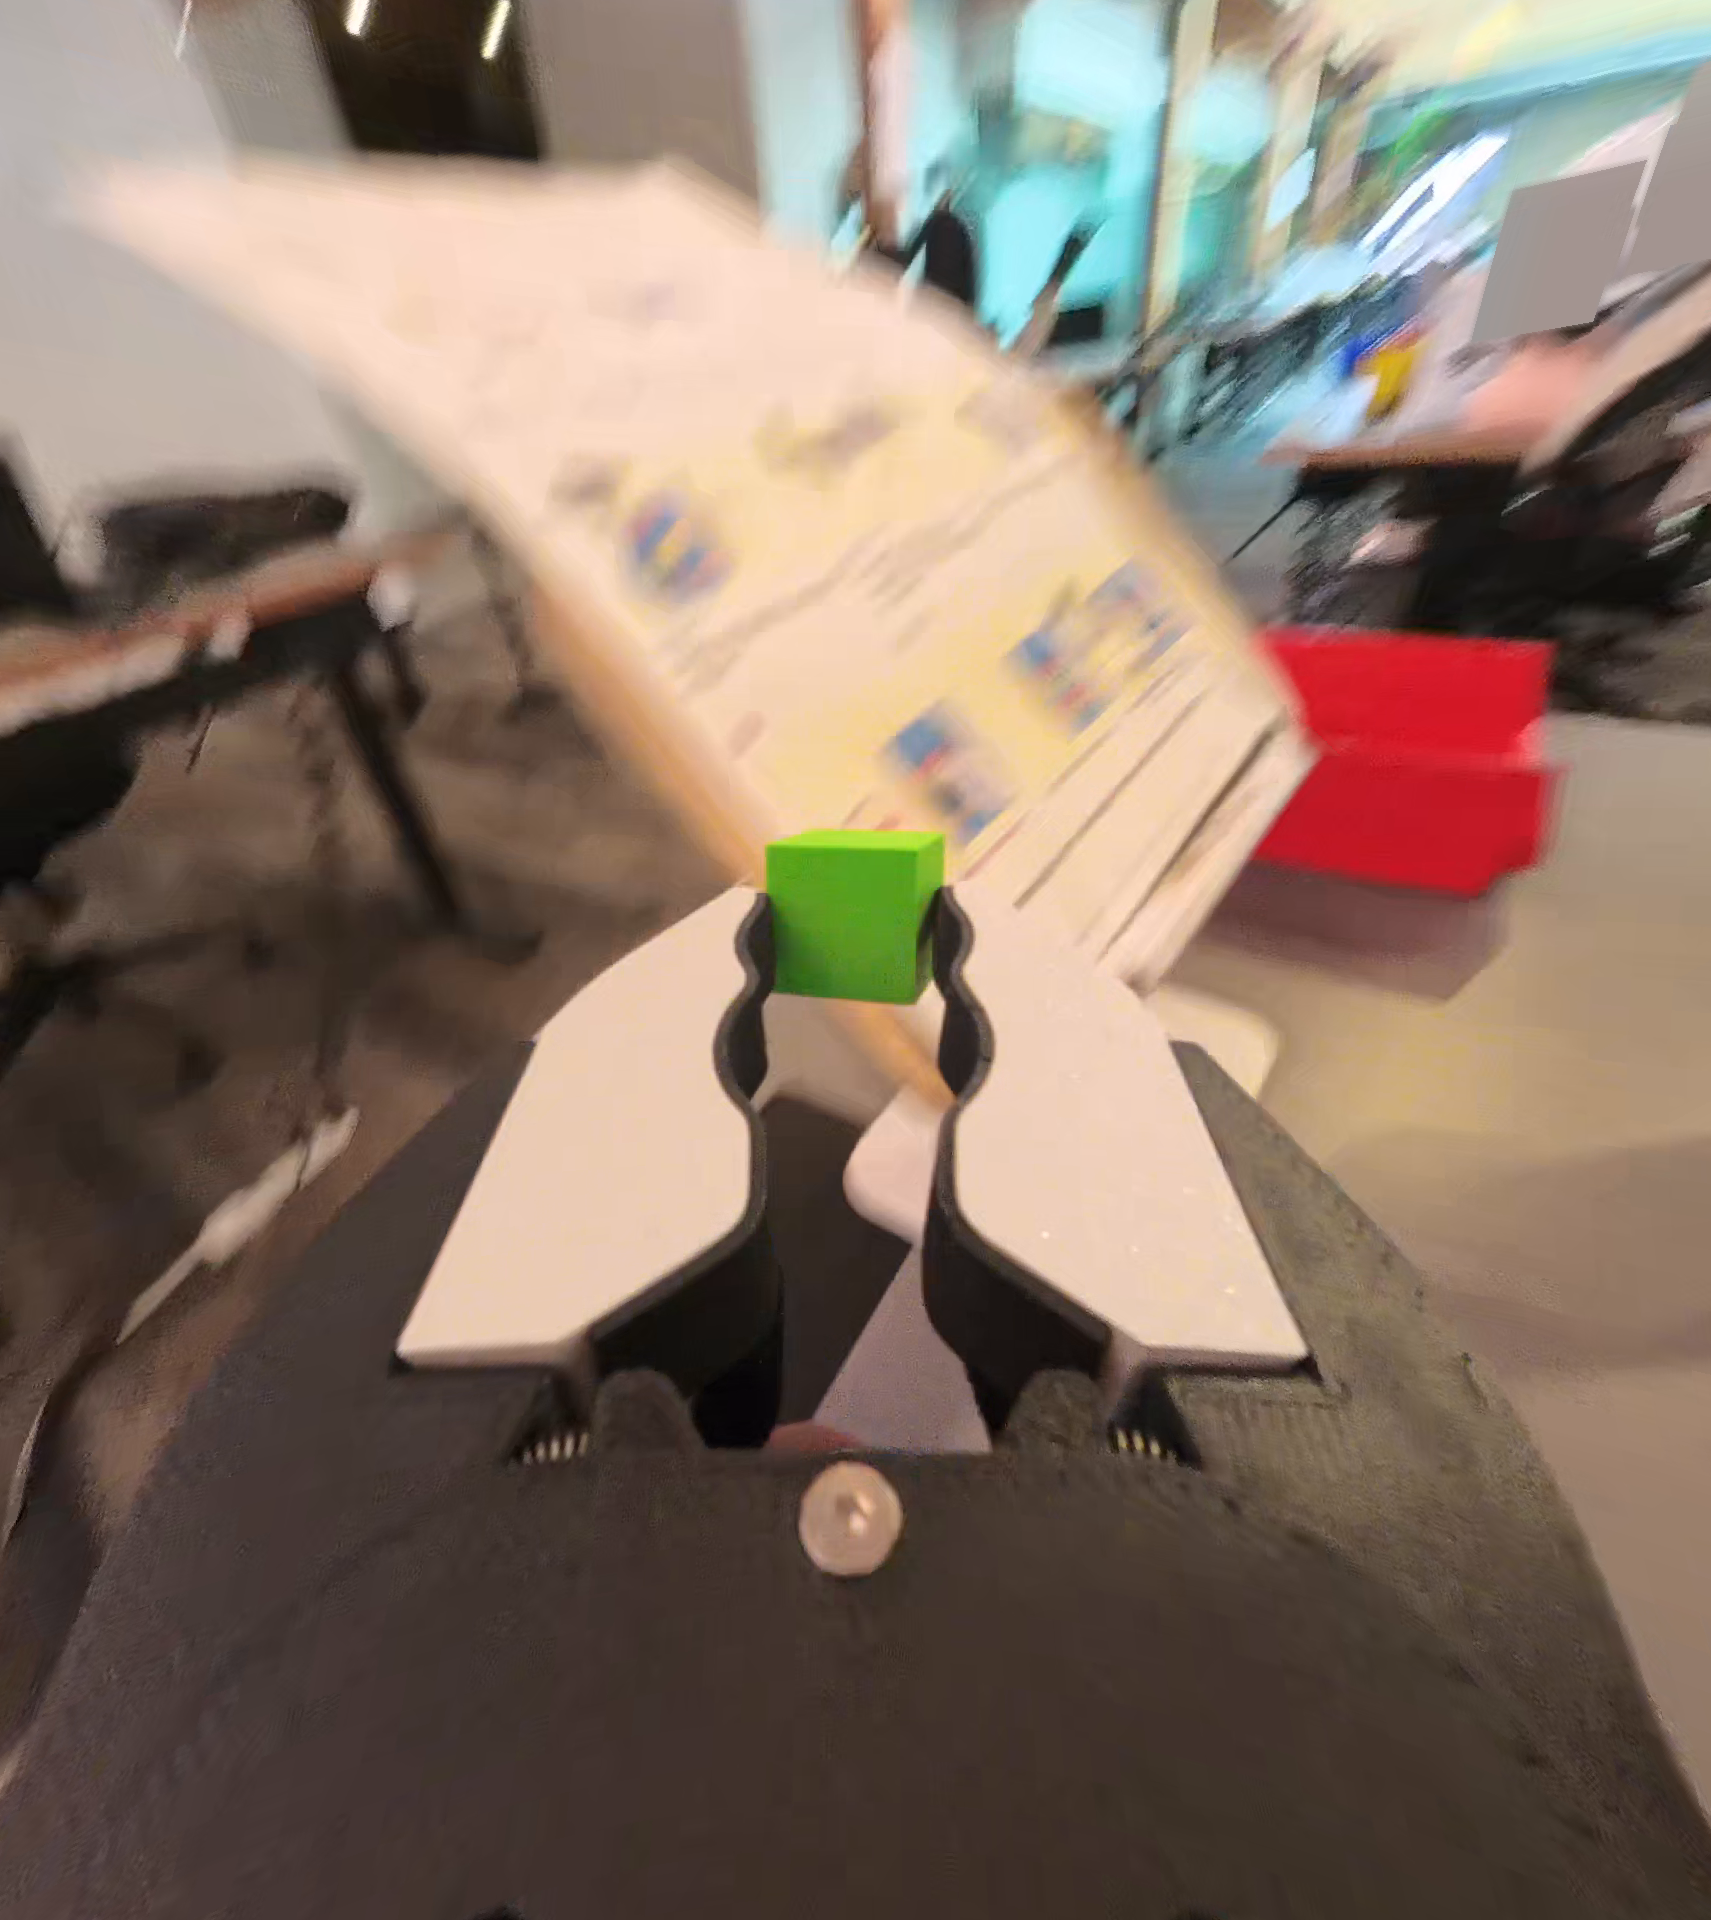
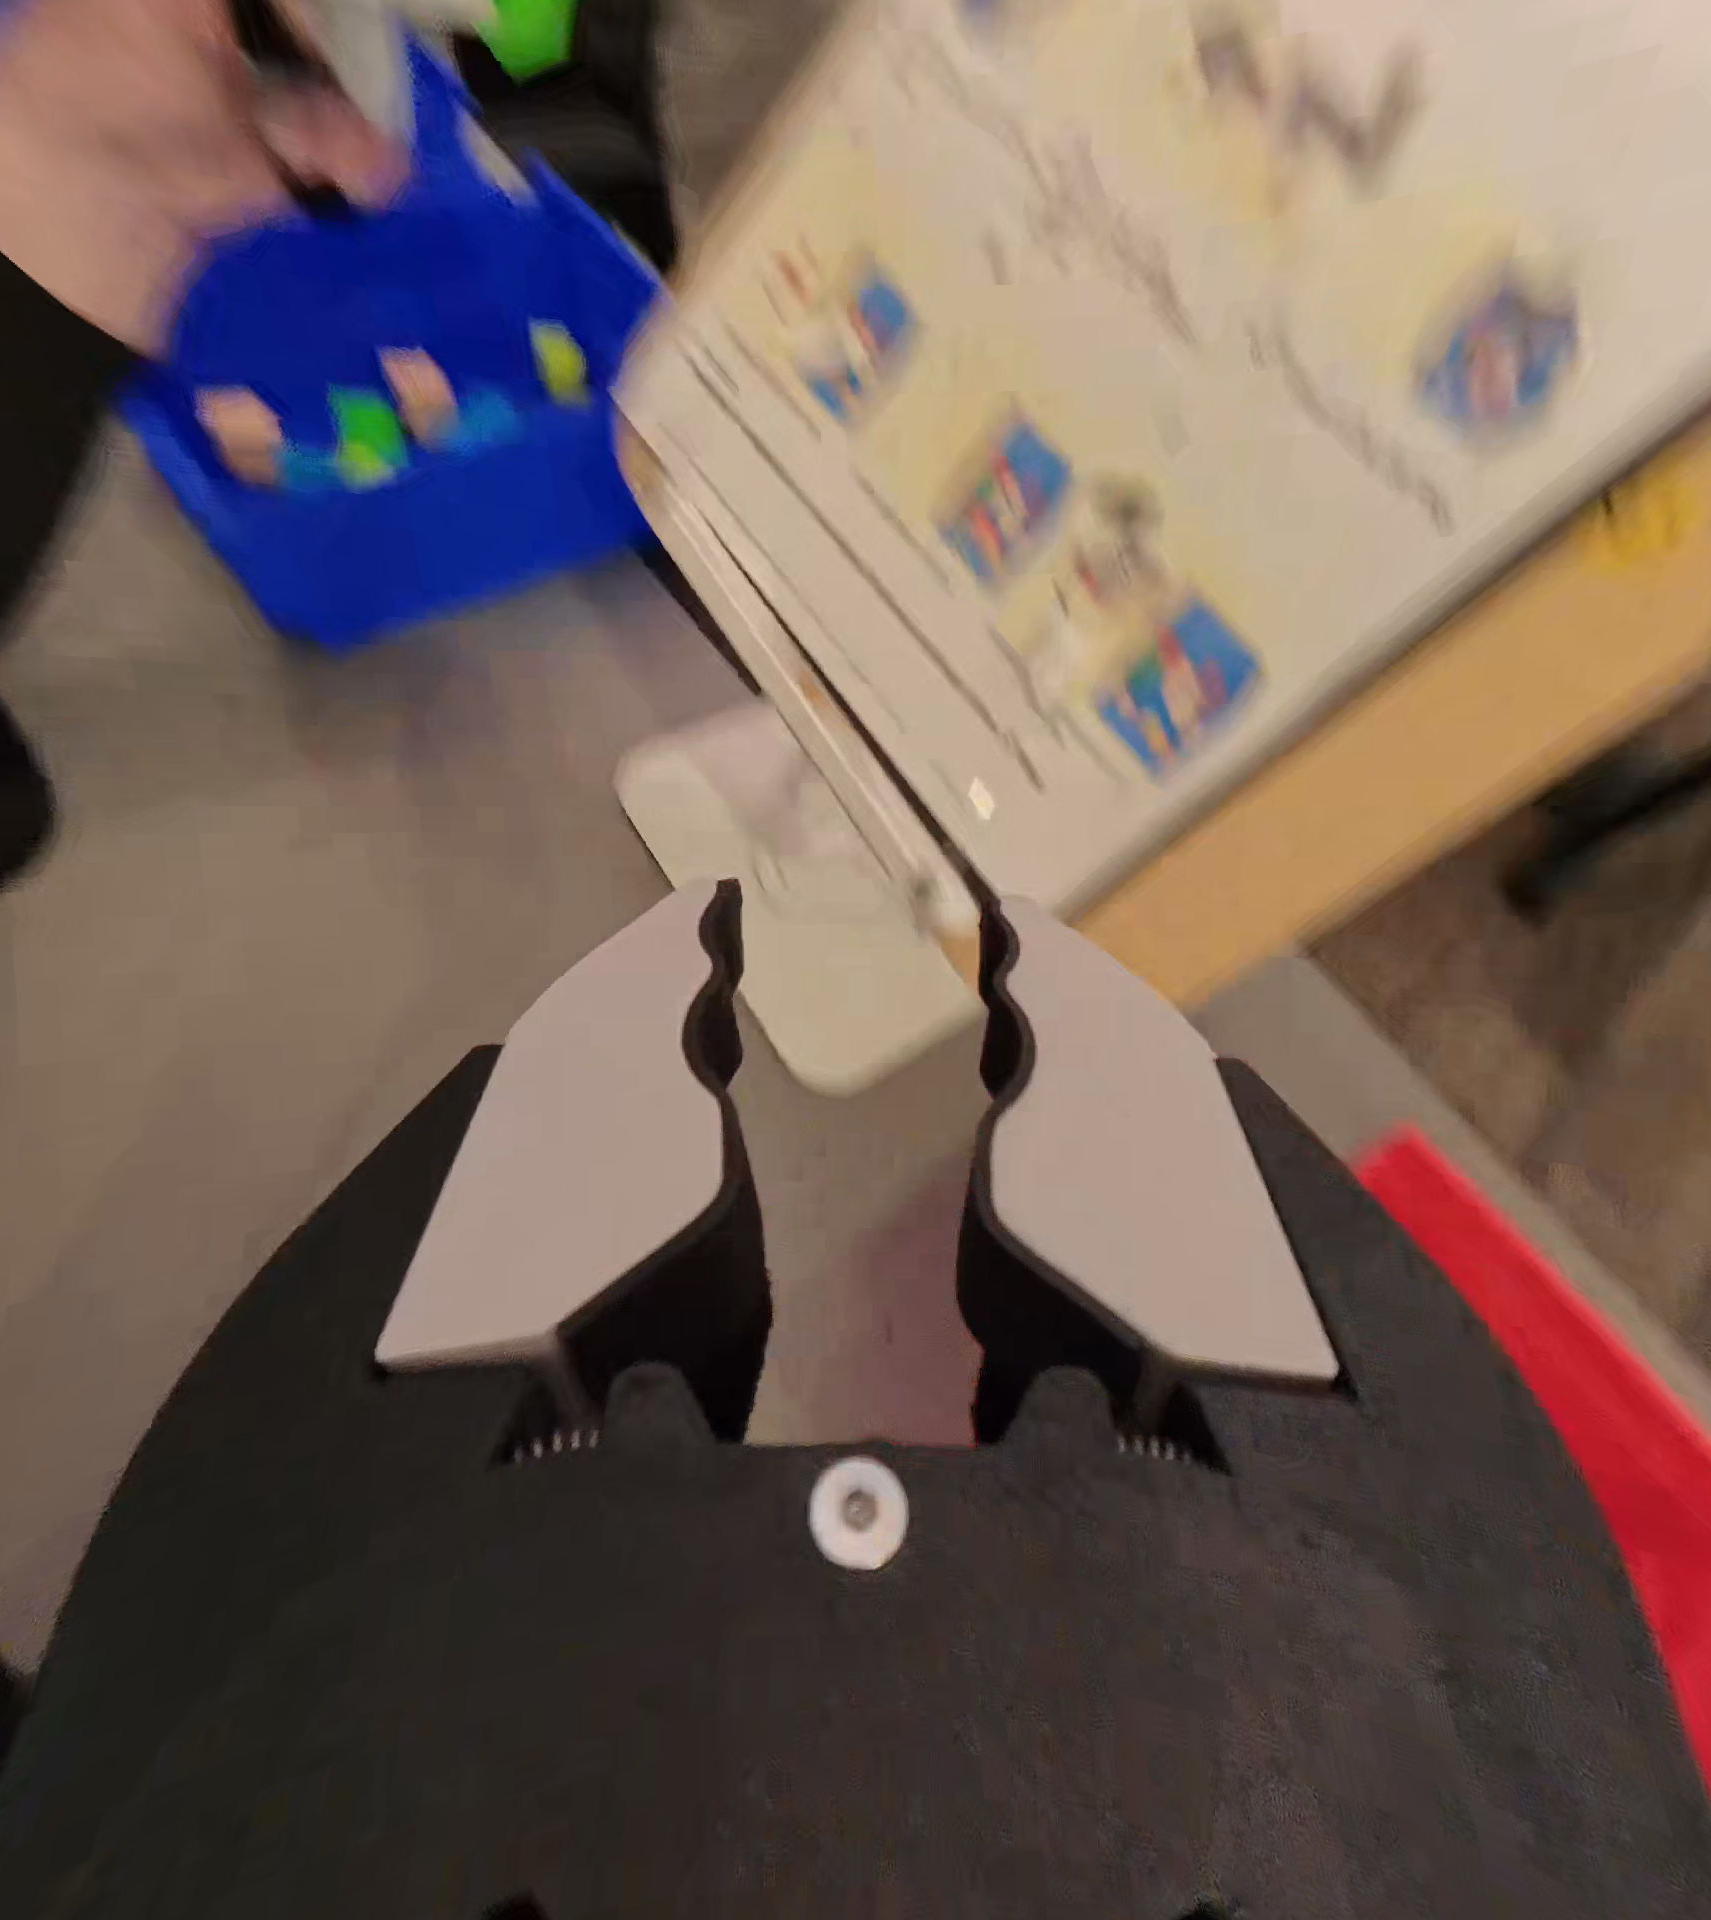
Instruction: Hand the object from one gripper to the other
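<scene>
My left gripper [image 1: 851, 920] clamps a green cube [image 1: 849, 920] at the very tips, both dark wavy pads pressed against its side faces, the cube's top standing proud of the fingertips. My right gripper [image 2: 856, 935] hangs with its fingers parted and nothing between them, only floor and the poster board's foot showing through the gap.

Ahead of the left gripper, from ten o'clock to two o'clock, a tilted white poster board [image 1: 830, 499] cuts across the view; its lower edge ends near three o'clock of the cube, just short of a red box [image 1: 1402, 758] on the floor. In the right wrist view the same board's thin edge runs down from eleven o'clock to the right fingertip, its white base plate [image 2: 809, 935] lying flat on the floor beneath the open fingers. Bare grey floor [image 2: 259, 883] lies open at nine o'clock of the right gripper.

The room is heavily motion-blurred: a dark-legged table [image 1: 155, 644] at nine o'clock in the left view, carpet beneath it.

A blue bin [image 2: 394, 457] at eleven o'clock in the right view holds several small blocks, green and pale ones among them; a hand [image 2: 124, 156] shows blurred above it.
</scene>
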Demonstrator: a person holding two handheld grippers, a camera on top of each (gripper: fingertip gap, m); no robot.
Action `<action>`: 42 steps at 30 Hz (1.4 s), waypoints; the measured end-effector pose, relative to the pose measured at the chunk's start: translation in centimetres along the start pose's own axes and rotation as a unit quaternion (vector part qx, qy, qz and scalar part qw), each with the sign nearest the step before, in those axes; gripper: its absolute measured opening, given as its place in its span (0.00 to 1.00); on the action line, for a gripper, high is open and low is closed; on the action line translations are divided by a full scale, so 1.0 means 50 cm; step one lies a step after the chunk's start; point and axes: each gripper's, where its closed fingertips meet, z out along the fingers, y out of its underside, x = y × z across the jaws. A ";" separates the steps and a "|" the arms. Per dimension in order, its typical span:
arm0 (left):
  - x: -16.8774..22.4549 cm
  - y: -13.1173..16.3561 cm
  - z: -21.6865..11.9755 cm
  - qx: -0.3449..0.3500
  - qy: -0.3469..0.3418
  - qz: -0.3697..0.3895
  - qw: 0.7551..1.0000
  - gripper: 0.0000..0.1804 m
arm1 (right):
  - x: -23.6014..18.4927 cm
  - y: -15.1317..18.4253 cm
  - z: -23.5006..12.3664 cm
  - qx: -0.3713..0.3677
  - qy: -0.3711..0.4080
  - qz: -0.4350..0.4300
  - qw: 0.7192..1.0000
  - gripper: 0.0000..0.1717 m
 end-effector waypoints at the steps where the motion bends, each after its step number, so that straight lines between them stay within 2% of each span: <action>1: 0.047 -0.043 0.010 0.040 0.032 0.012 0.999 0.16 | -0.031 -0.047 0.010 0.045 -0.018 -0.018 0.999 0.25; 3: 0.135 -0.108 0.030 0.100 0.098 0.013 0.990 0.16 | -0.090 -0.128 0.032 0.127 -0.051 -0.050 0.989 0.27; 5: 0.207 -0.143 0.051 0.132 0.143 0.015 0.981 0.16 | -0.140 -0.186 0.056 0.184 -0.089 -0.062 0.977 0.27; 8: 0.282 -0.166 0.077 0.156 0.188 0.006 0.970 0.16 | -0.179 -0.242 0.091 0.239 -0.121 -0.052 0.962 0.25; 11: 0.329 -0.172 0.094 0.163 0.222 -0.010 0.961 0.16 | -0.190 -0.267 0.113 0.276 -0.142 -0.036 0.950 0.26; 17: 0.363 -0.179 0.103 0.178 0.249 -0.027 0.951 0.16 | -0.195 -0.265 0.136 0.282 -0.181 -0.012 0.942 0.23; 20: 0.371 -0.176 0.107 0.177 0.252 -0.023 0.951 0.16 | -0.196 -0.264 0.132 0.286 -0.186 -0.011 0.940 0.15; 28: 0.380 -0.183 0.110 0.191 0.254 -0.036 0.947 0.16 | -0.195 -0.264 0.119 0.290 -0.195 -0.002 0.937 0.14; 35: 0.378 -0.190 0.100 0.206 0.263 -0.045 0.942 0.15 | -0.172 -0.271 0.072 0.310 -0.190 0.013 0.931 0.14; 39: 0.357 -0.192 0.093 0.207 0.246 -0.042 0.946 0.14 | -0.091 -0.234 -0.001 0.279 -0.119 0.013 0.953 0.14; 42: 0.335 -0.195 0.083 0.209 0.232 -0.044 0.949 0.13 | 0.012 -0.147 -0.070 0.195 -0.031 0.031 0.980 0.14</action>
